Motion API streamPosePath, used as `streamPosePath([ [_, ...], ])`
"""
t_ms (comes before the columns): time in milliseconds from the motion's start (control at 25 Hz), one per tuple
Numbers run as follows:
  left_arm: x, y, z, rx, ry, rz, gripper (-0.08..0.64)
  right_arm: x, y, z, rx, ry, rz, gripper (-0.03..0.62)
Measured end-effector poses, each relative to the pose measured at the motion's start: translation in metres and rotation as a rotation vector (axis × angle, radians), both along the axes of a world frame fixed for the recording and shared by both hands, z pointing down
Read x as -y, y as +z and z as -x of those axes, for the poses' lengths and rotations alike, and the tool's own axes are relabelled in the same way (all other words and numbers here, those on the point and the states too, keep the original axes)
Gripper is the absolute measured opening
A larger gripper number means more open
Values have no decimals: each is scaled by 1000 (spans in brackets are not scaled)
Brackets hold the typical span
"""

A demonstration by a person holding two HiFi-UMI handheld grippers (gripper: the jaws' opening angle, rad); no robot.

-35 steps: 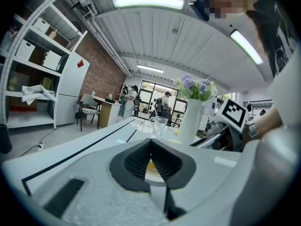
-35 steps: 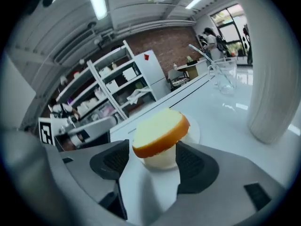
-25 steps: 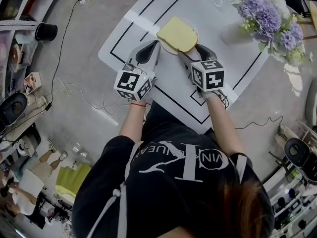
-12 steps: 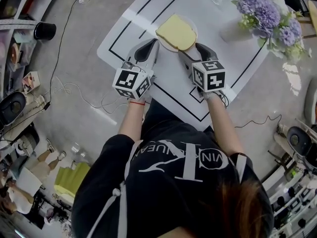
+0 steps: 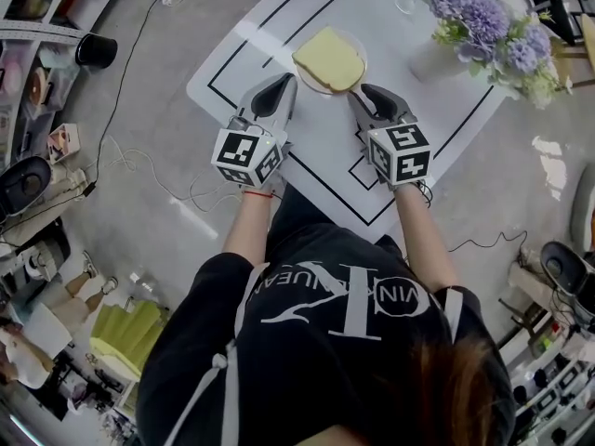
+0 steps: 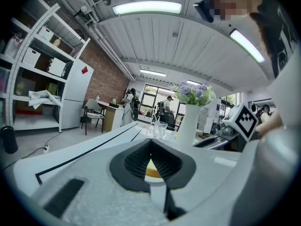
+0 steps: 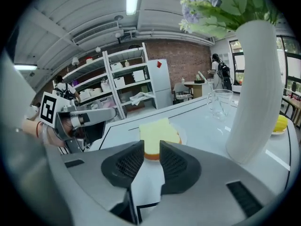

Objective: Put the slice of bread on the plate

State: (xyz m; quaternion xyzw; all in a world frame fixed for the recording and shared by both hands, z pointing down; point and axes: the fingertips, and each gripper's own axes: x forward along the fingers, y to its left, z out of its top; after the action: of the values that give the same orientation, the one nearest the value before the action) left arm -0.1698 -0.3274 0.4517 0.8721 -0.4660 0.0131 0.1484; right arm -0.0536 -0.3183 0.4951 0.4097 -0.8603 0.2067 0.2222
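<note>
right gripper (image 5: pixel 359 90) drawn back, jaws just narrowing, empty; left gripper (image 5: pixel 287 79) pressed together; pale yellow bread slice (image 5: pixel 328 59) on plate (image 7: pixel 183 136)

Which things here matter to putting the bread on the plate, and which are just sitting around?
Part of the job: slice of bread; plate beneath it.
Just lying about: vase of purple flowers; clear glass jug.
</note>
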Motion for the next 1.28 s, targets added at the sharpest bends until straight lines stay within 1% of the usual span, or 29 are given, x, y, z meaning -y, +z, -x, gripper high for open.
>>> streamPosePath([
  [160, -5, -3, 3, 6, -24, -9, 6, -3, -18, 1, 63, -28, -74, 43],
  [280, -14, -9, -6, 12, -38, -19, 6, -11, -33, -9, 115, -39, -121, 3],
  [440, -35, -20, -14, 21, -57, -44, 6, -31, -52, -19, 165, -65, -175, 2],
  [600, -40, -34, -11, 28, -87, -61, 6, -35, -71, -24, 195, -90, -199, 2],
  [1000, -55, -56, 4, 65, -155, -115, 6, -37, -98, -28, 209, -129, -301, 2],
  [1280, -61, -71, 6, 90, -172, -155, 7, -41, -118, -34, 211, -142, -363, 2],
])
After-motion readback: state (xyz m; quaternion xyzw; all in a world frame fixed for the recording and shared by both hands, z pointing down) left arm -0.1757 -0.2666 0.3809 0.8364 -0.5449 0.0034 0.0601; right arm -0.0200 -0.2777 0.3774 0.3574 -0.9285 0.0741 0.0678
